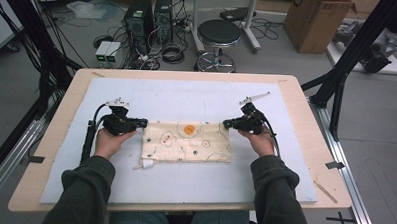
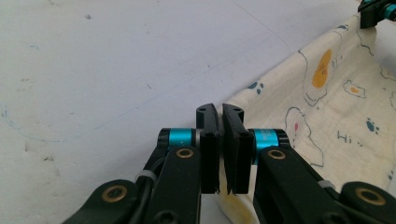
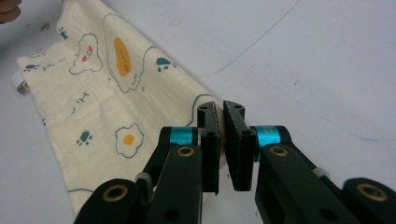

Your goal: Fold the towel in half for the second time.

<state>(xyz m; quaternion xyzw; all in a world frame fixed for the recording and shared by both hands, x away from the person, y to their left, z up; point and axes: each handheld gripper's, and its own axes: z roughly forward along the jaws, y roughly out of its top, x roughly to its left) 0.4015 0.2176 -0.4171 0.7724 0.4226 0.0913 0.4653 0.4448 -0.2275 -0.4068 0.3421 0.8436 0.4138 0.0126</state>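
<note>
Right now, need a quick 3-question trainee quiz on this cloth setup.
1. True or false: the left gripper is shut on a corner of the printed cloth.
2. Which cloth edge do both grippers hold? A) far edge B) near edge C) none
3. Fill in: the cloth lies on a white ___.

Key: 1 true. 2 A; the right gripper pinches the other far corner. 3 foam mat.

The rectangular cream cotton cloth [image 1: 188,141] beside the black grippers shows orange-yolk fried eggs, blue paw prints, outlined bears.
</note>
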